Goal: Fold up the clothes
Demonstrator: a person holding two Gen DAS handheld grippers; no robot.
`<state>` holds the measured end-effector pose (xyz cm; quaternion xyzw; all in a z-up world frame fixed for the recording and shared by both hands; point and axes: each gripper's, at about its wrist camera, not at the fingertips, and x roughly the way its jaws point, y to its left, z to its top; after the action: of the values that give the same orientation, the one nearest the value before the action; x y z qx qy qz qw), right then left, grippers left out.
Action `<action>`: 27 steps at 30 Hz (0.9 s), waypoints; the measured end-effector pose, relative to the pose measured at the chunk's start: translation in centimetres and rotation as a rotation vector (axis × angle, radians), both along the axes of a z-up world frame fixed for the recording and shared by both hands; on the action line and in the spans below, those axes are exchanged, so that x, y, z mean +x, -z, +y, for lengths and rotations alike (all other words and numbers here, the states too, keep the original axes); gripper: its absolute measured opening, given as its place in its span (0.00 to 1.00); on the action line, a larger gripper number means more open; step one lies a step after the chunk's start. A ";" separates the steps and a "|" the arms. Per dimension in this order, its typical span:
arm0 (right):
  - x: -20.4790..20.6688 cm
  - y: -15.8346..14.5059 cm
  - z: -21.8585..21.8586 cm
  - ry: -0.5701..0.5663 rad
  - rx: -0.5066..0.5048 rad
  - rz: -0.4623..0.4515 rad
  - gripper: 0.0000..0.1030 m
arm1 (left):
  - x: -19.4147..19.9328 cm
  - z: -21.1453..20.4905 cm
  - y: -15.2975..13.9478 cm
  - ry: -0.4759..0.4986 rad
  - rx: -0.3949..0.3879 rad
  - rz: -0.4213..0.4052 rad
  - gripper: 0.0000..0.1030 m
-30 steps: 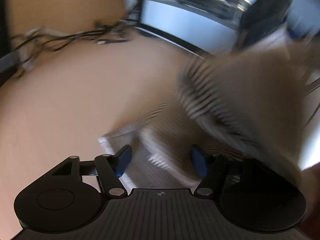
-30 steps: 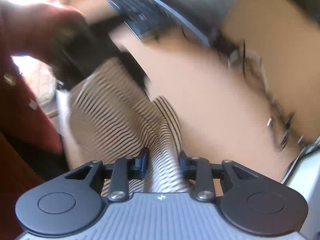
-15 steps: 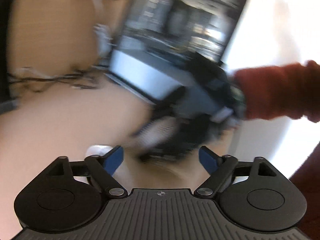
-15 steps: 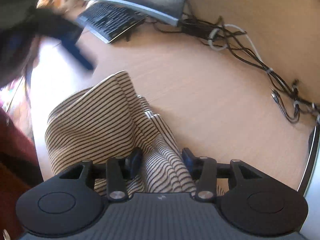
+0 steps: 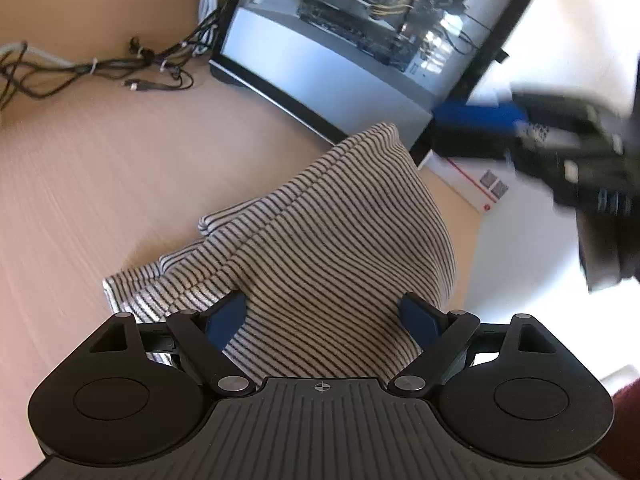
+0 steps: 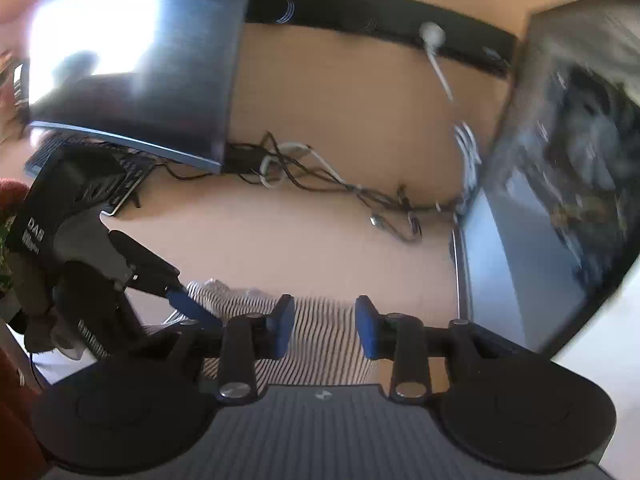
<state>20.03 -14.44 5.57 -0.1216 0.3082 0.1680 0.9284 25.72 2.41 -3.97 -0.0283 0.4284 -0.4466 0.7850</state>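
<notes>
A cream garment with thin dark stripes [image 5: 340, 240] lies folded in layers on the wooden desk [image 5: 100, 184]. My left gripper [image 5: 322, 316] hangs right over its near part, jaws wide and closing, the cloth between them with neither pad pressing it. In the right wrist view one of its blue fingertips [image 6: 188, 304] reaches the garment's left edge. My right gripper [image 6: 324, 326] is above the garment [image 6: 324, 344], jaws narrow and closing, with nothing gripped. From the left wrist view its blurred blue finger [image 5: 480, 114] hovers off the cloth to the right.
A glass-sided computer case [image 5: 340, 40] stands behind the garment, with tangled cables [image 5: 100, 68] to its left. A white sheet with red marks [image 5: 472, 176] lies by the case. A dark monitor [image 6: 132, 60] and a keyboard [image 6: 92, 184] are at the left. A red sleeve [image 5: 624, 420] shows at the edge.
The right gripper held the striped cloth before; now it has let go, risen and rolled to face the back wall. The left gripper's jaws widened and it tipped back down over the garment.
</notes>
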 end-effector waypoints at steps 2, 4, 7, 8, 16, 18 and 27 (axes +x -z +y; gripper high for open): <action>0.6 1.5 0.1 0.040 0.043 0.030 0.32 | 0.3 -0.1 -0.2 -0.010 -0.002 0.007 0.87; 2.8 4.5 0.0 0.068 0.045 0.081 0.32 | 0.5 -0.3 -0.5 -0.017 0.008 -0.003 0.86; 5.4 8.0 -0.6 0.108 0.069 0.137 0.32 | 0.3 0.1 -2.1 -0.049 0.038 -0.035 0.83; 5.8 8.1 -0.9 0.110 0.099 0.139 0.32 | 0.3 0.4 -3.1 -0.044 0.024 -0.048 0.86; 6.4 9.2 -1.8 0.104 0.158 0.120 0.32 | 3.9 -3.1 -4.5 0.023 0.194 -0.227 0.90; 6.1 9.0 -2.4 0.109 0.171 0.114 0.32 | 4.7 -4.9 -2.8 0.060 0.293 -0.243 0.89; -0.5 3.2 -7.4 0.122 0.403 0.233 0.67 | 6.6 -5.0 0.5 0.084 0.252 -0.141 0.96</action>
<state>19.54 -21.81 2.41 0.1052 0.3801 0.1826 0.9006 32.36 -2.54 -4.51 0.1199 0.4255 -0.4227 0.7911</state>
